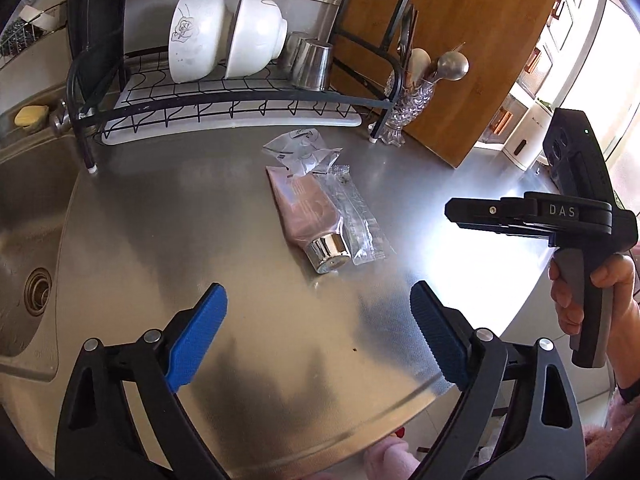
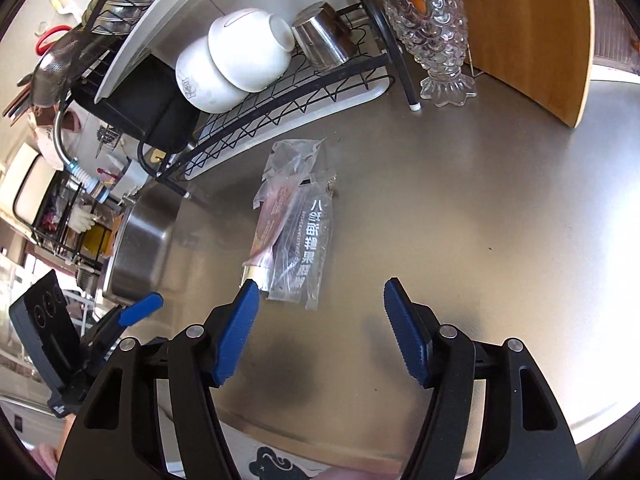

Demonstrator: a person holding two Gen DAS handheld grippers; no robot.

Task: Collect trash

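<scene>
Roughly mid-bench, in front of the dish rack (image 1: 224, 108) along the back edge, lies the trash: a pink squeeze tube (image 1: 308, 216) with a shiny cap (image 1: 329, 254), a long clear wrapper (image 1: 354, 216) touching its side and a crumpled clear film (image 1: 298, 152) over its far end. Both the left hand-held gripper (image 1: 318, 332) and the right hand-held gripper (image 2: 320, 328) hover spread wide and empty. The films look feather-light, limp and slippery; pinch a bunched fold. The tube seems soft; grip across its body, not the slick cap.
</scene>
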